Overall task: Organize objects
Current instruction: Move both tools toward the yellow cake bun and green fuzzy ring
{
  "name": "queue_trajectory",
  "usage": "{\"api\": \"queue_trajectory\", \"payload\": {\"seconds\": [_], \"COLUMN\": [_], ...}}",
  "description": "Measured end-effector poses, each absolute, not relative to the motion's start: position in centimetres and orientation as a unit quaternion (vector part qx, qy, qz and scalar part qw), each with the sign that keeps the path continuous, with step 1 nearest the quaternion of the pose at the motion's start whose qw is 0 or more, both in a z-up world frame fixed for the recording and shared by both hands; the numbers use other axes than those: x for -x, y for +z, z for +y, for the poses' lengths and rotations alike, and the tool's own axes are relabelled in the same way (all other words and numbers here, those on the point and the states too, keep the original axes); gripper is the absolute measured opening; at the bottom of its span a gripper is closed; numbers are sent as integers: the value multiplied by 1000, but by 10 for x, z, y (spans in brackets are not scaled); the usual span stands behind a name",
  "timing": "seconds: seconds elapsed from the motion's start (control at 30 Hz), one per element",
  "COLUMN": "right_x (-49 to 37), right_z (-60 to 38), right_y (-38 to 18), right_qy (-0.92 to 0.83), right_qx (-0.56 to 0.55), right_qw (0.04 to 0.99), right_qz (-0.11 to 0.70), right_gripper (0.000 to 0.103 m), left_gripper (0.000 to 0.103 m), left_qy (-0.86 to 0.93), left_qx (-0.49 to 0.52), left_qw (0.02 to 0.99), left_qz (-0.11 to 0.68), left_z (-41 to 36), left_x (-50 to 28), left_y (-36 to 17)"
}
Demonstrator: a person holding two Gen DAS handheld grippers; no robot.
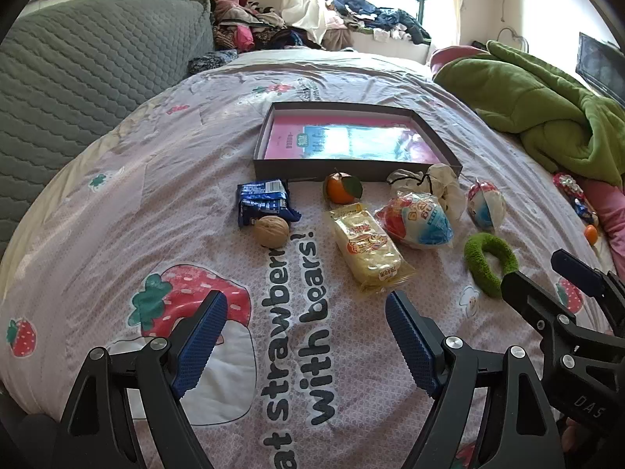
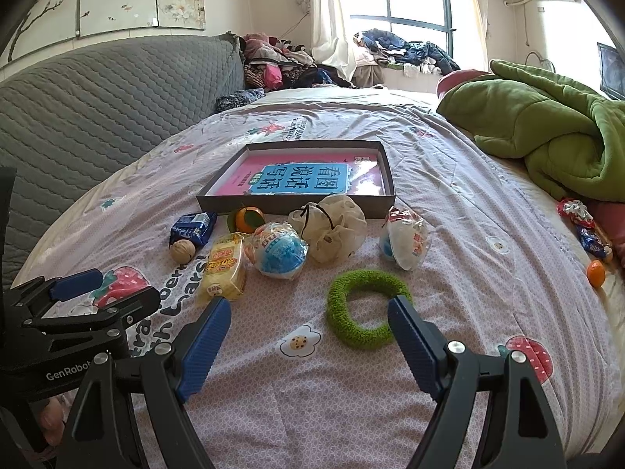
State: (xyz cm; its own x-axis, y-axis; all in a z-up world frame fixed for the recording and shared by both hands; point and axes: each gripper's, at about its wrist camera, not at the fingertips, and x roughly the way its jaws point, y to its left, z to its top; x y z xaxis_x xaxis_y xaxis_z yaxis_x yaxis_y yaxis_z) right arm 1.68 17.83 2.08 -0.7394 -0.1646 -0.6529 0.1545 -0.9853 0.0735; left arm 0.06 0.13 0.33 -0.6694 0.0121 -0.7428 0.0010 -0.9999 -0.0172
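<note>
Bed scene, left to right. Your left tool (image 1: 306, 306) hangs over the printed bedspread (image 1: 117, 203), fingers wide apart, nothing btwn them. Ahead: blue snack pack (image 1: 263, 201), walnut (image 1: 272, 230), yellow cracker pack (image 1: 369, 248), w/ an open grey box (image 1: 351, 166) behind them. Your right tool (image 2: 308, 314) is also spread wide and empty; the green ring (image 2: 365, 308) lies just beside its right finger. Probably start w/ the ring: centre it btwn the fingers, close gently, then carry it to the box.
</note>
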Motion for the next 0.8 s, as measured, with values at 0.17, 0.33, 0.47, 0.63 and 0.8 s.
{"api": "queue_trajectory", "payload": {"seconds": [0.17, 0.33, 0.47, 0.63, 0.8], "right_x": [-17, -17, -17, -17, -16], "right_z": [178, 178, 178, 180, 183], "right_y": [21, 21, 21, 22, 25], "right_qy": [-932, -932, -933, -934, -936], "right_qx": [-351, -351, -350, -348, -343], "right_qw": [85, 85, 85, 84, 82], "right_qz": [-8, -9, -10, -11, -10], "right_gripper": [83, 83, 83, 83, 83], "left_gripper": [84, 84, 84, 84, 84], "left_qy": [913, 913, 912, 913, 913], "left_qx": [408, 407, 409, 407, 407], "left_qw": [3, 4, 5, 6, 13], "left_qz": [-9, -8, -7, -10, -14], "left_z": [1, 1, 2, 1, 4], "left_x": [0, -1, 0, 0, 3], "left_y": [3, 3, 3, 3, 7]}}
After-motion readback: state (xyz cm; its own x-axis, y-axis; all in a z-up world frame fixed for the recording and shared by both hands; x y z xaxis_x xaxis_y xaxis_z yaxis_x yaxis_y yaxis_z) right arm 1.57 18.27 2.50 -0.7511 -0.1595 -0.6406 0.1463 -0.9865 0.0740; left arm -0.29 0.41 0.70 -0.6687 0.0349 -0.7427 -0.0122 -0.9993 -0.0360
